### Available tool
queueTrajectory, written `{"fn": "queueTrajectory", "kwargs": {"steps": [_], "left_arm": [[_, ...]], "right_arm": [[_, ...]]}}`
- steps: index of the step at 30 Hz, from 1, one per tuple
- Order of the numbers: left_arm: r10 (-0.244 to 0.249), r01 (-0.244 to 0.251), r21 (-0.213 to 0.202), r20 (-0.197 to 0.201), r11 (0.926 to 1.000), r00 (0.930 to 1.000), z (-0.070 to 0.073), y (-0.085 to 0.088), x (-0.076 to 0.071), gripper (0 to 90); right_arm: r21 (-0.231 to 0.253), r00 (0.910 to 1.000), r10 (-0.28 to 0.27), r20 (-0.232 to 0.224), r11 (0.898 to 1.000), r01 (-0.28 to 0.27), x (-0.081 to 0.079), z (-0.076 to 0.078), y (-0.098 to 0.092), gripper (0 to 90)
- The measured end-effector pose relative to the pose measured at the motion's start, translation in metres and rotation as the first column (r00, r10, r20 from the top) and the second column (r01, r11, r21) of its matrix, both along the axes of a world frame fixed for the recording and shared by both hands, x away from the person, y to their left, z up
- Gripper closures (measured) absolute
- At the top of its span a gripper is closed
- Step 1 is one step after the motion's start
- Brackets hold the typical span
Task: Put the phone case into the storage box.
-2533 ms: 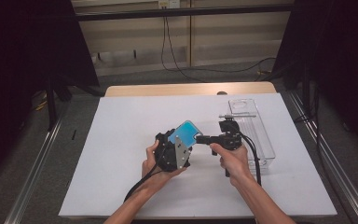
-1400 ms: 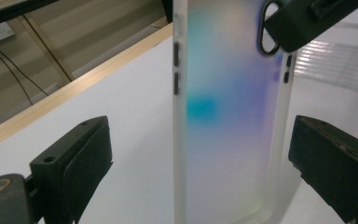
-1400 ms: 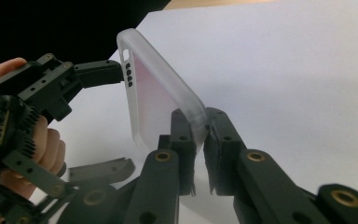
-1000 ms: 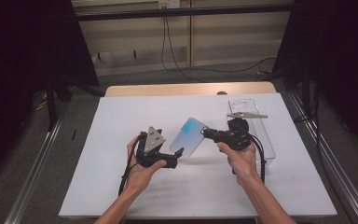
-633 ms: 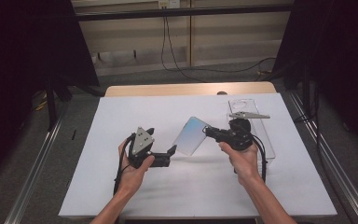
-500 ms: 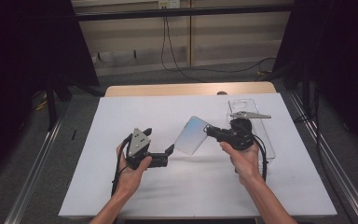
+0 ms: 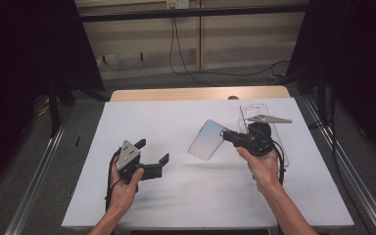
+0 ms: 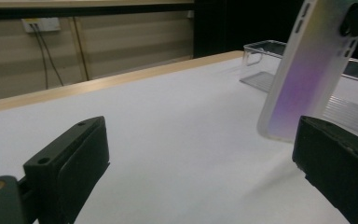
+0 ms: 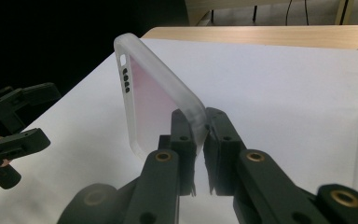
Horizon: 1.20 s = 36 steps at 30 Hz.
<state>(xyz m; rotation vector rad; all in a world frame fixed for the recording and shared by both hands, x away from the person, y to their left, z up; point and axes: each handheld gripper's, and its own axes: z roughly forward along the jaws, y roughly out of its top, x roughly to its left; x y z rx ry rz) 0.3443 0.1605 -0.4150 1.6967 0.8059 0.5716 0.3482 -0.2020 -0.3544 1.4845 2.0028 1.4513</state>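
White sheeting covers the table (image 7: 176,122), whose bare wooden edge runs along the far side; beyond it lie a grey floor, trailing cables and a pale slatted wall flanked by dark curtains.

Phone case (image 7: 206,139): translucent, frosted, with a faint pink-violet tint, held clear of the table right of centre and tilted, one long edge lower than the other. In the right gripper view the phone case (image 9: 156,105) stands nearly edge-on, its side cut-outs near the upper corner; in the left gripper view it (image 8: 303,70) rises at the right of the frame.

Right gripper (image 7: 227,137): clenched on one corner of the case, both black pads pressed against the rim, as the right gripper view (image 9: 199,123) shows. The right hand (image 7: 259,164) supports the gripper from below.

Clear plastic tray (image 7: 254,110): resting on the sheet just behind the right gripper, near the table's far right corner.

Left gripper (image 7: 154,156): held by the left hand (image 7: 125,183) over the front left part of the sheet, well apart from the case; jaws spread wide with nothing between them, pointing towards the case. A grey three-cornered plate tops each gripper.
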Motion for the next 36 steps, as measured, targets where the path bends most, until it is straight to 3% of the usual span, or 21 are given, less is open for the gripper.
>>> {"fn": "queueTrajectory", "kwargs": {"steps": [5,12,22,29,36], "left_arm": [[-0.013,0.013,-0.011,0.024,0.9998,0.9996,0.0,0.005,-0.006,3.6],[0.006,-0.006,-0.04,0.013,0.9992,0.9999,0.0,0.015,-0.013,2.9],[0.03,-0.031,0.009,0.025,0.9995,0.9992,-0.006,0.033,-0.025,1.9],[0.061,-0.061,-0.012,0.013,0.9981,0.998,-0.007,0.046,-0.031,1.9],[0.059,-0.059,0.002,0.012,0.9983,0.9982,-0.012,0.052,-0.041,2.0]], "right_arm": [[0.0,0.9998,-0.017,0.005,1.0,0.017,-0.001,0.003,-0.009,83.2],[-0.015,0.999,-0.03,0.031,0.999,0.031,-0.001,0.012,-0.02,83.2],[-0.035,0.9975,-0.053,0.048,0.998,0.054,0.001,0.023,-0.036,83.3],[-0.047,0.9959,-0.071,0.056,0.996,0.073,0.003,0.03,-0.044,83.3],[-0.066,0.9942,-0.081,0.07,0.994,0.086,0.007,0.039,-0.049,83.3]]}}
